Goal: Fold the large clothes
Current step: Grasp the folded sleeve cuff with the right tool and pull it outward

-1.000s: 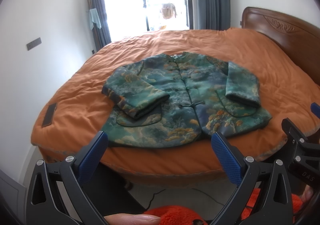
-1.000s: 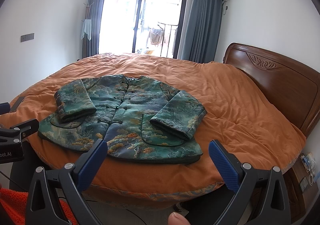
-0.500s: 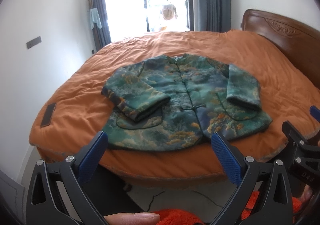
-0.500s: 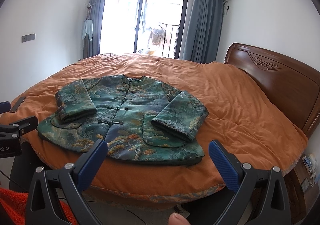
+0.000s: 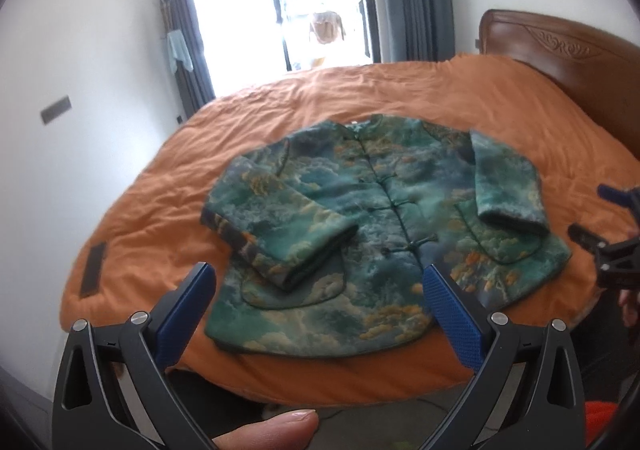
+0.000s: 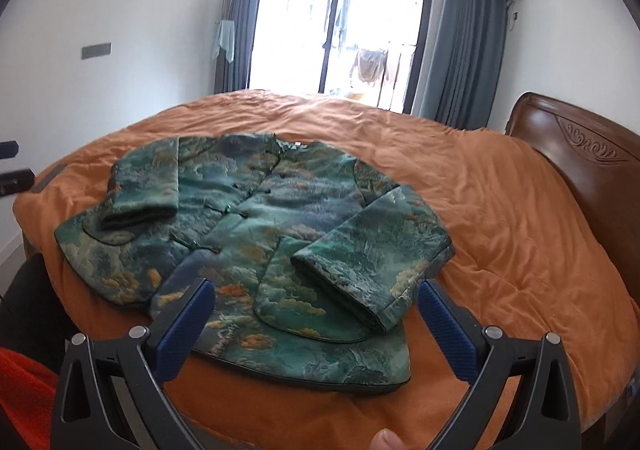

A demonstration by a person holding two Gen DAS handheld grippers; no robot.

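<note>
Lying beyond hand-held gripper: jacket

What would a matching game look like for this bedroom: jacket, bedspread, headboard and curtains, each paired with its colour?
Things:
1. jacket
2. bedspread
3. headboard
4. curtains

Colours:
A. carved brown wood
B. grey-blue
C. green with a gold and blue pattern
D. orange

Pairs: 1-C, 2-D, 3-A, 4-B
</note>
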